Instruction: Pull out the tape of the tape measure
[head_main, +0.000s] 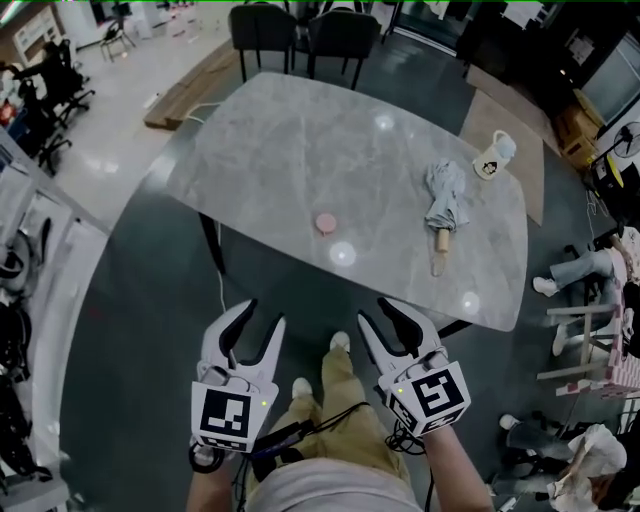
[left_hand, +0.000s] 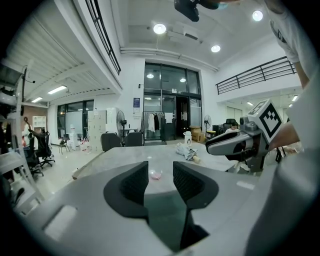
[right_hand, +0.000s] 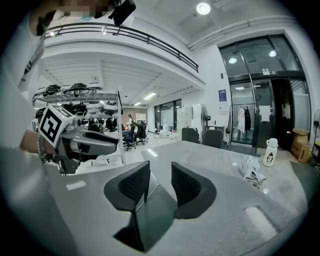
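The small, round, pink case taken to be the tape measure lies alone near the front middle of the grey, marble-patterned surface. It is untouched and no tape is drawn out. The left tongs and the right tongs hover short of the near edge, above the person's legs. Both are partway apart with nothing between them.

The step in hand looks like the approach. Next, one pair would need to pin the case while the other pinches the tape's end tab, which is too small to see. Well to the right lie a folded grey umbrella with a wooden handle and a white bottle with a dark print. Dark chairs stand at the far side, on a dark floor.
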